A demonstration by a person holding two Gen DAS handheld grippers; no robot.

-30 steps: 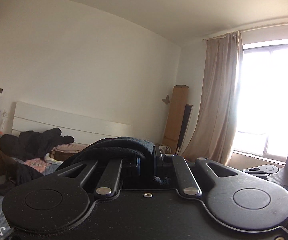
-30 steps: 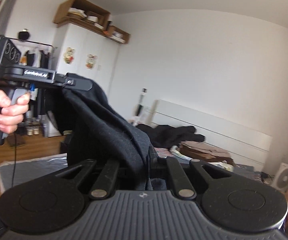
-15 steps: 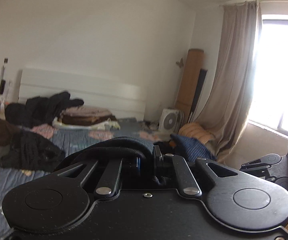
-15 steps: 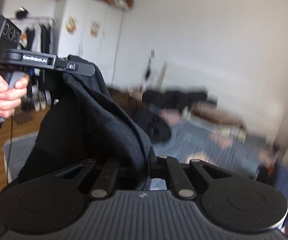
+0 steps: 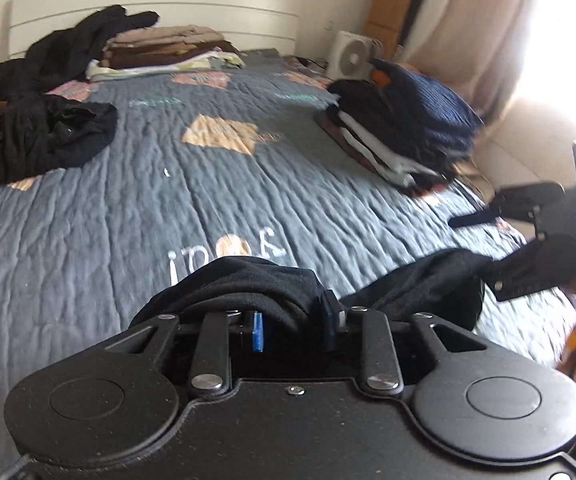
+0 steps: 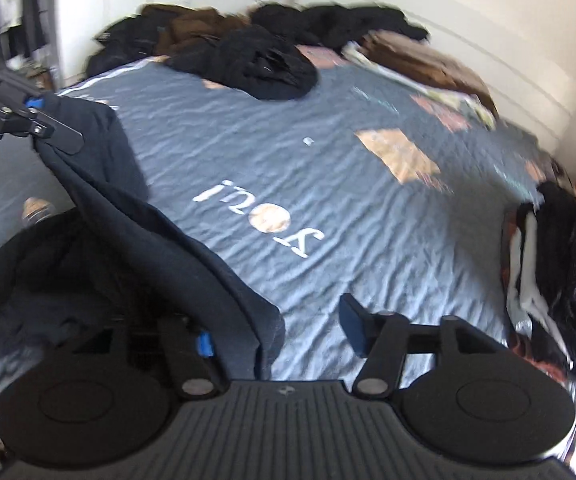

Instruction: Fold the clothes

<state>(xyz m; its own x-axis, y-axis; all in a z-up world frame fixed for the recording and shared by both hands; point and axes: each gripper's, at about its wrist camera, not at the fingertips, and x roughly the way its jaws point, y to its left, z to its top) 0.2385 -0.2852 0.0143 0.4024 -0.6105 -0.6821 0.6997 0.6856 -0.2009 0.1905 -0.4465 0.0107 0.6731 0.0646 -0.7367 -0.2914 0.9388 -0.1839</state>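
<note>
You bring a black garment [image 6: 136, 248] down toward the grey quilt [image 5: 128, 208], near its lettering. Your right gripper [image 6: 284, 332] has just been opening: its jaws stand well apart, the cloth draped over the left finger only. Your left gripper [image 5: 294, 320] has also been easing open, with cloth bunched between its jaws; whether the pads press on it you cannot tell. A folded stack [image 5: 404, 136] sits at two o'clock, finished by the look of it. Loose dark clothes [image 5: 44, 132] at ten o'clock await folding, as does this garment.
</note>
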